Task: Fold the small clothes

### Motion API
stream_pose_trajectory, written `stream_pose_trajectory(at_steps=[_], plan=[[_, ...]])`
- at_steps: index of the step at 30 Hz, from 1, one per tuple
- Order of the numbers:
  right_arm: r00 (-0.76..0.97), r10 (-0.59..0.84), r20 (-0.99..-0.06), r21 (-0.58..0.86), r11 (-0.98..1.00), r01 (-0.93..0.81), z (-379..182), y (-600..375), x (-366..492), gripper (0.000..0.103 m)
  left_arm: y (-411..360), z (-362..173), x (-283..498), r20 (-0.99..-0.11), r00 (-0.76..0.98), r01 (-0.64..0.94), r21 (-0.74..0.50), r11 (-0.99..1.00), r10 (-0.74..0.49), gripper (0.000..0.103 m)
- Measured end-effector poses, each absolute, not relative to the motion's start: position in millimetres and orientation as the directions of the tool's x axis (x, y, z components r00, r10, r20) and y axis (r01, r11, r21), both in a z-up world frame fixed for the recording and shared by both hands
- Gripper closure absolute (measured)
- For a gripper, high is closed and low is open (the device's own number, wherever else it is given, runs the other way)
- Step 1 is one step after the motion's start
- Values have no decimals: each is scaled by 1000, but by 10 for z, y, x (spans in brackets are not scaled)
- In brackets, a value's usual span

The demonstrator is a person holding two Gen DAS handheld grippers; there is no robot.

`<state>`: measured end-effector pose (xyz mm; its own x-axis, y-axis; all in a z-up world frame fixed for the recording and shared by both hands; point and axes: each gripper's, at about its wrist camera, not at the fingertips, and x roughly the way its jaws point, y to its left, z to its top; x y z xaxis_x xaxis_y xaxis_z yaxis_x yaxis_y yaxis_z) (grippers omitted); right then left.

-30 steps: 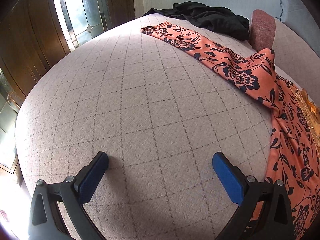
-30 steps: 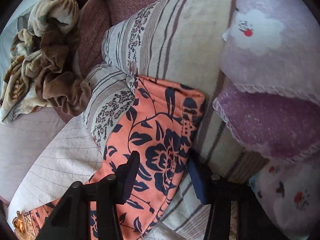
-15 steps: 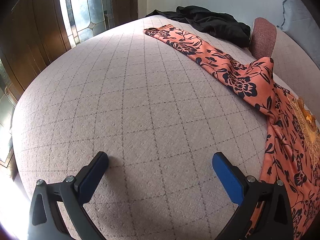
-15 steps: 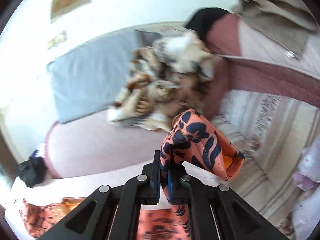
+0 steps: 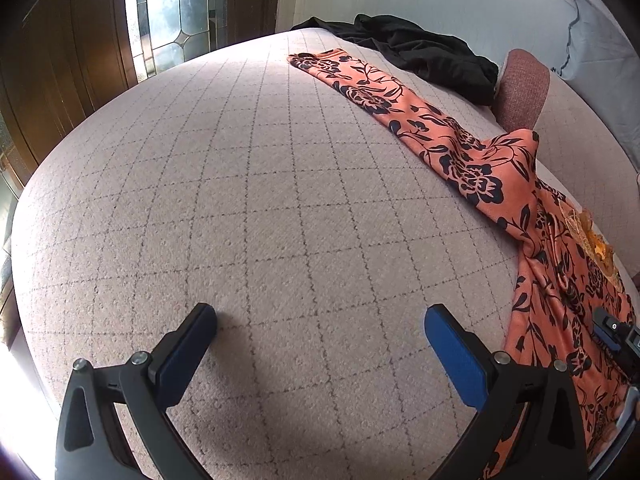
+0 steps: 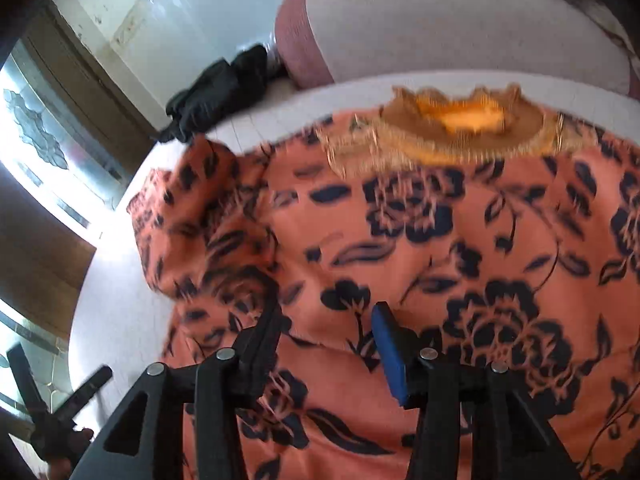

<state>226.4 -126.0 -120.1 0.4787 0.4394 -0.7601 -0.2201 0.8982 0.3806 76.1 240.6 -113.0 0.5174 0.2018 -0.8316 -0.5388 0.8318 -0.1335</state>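
Note:
An orange garment with dark blue flowers (image 6: 400, 240) lies spread on the quilted bedcover (image 5: 240, 200), its gold-embroidered neckline (image 6: 460, 120) at the far side. One sleeve (image 5: 380, 92) stretches flat across the cover. My right gripper (image 6: 326, 320) hovers close over the garment's body beside a folded-over edge. Its jaws are opening and no cloth is pinched between them. My left gripper (image 5: 320, 332) stands wide open over bare cover, left of the garment, holding nothing. The right gripper's tip (image 5: 612, 336) shows at the edge of the left wrist view.
A crumpled black garment (image 5: 420, 48) lies at the far end of the bed beside a maroon cushion (image 5: 524, 88). A leaded-glass window and dark wood panelling (image 5: 172, 12) stand beyond the bed's edge. The left gripper (image 6: 60, 412) shows low in the right wrist view.
The right gripper closed on the sleeve at the striped pillows, swung it across to the garment's body and parted its jaws. The left gripper has hardly moved.

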Motion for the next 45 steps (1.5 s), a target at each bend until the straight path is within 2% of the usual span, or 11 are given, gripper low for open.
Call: stream_pose_trajectory(at_steps=[1,2,4,10,19,29,35,37,38,42,45], plan=[[503,447,-740,377,894,-241,-1188,-1333,2185,46,2403,-1120,754,-829,519,-542,-133,830,207,0],[509,452,-732,380,892,-245,-1123,-1408,2135,33,2395,-1109,753,-827,521,-544,-130,829,212,0],[549,484,-681,422,873,-246,-898,-1590,2016,24,2355,-1065,747,-818,536,-529,-133,838,209,0],[616,450,-646,442,879,-179,-594,-2208,1864,24,2067,-826,743,-761,617,-412,-96,906,200,0],[713,480,-512,693,721,12,-671,-3333,2019,24,1841,-695,795,-755,637,-320,-74,944,156,0],[717,418,-558,738,644,200,-952,-4615,2454,26,716,-412,1626,-729,683,-10,-73,997,-47,0],[612,413,-675,633,750,191,-1128,-4536,3020,39,86,-664,2171,-774,627,101,-29,995,-86,0],[603,411,-684,618,765,179,-1163,-4504,3106,62,0,-818,2317,-800,599,98,11,995,-50,0],[590,417,-691,605,780,158,-1152,-4445,3156,97,-12,-894,2377,-813,582,89,30,996,-28,0],[667,208,-715,340,938,72,-709,-4121,3070,97,64,-1156,2484,-851,524,52,77,996,39,0],[617,118,-778,202,977,67,-822,-4034,3145,93,187,-1233,2463,-861,509,18,7,1000,-3,0]])
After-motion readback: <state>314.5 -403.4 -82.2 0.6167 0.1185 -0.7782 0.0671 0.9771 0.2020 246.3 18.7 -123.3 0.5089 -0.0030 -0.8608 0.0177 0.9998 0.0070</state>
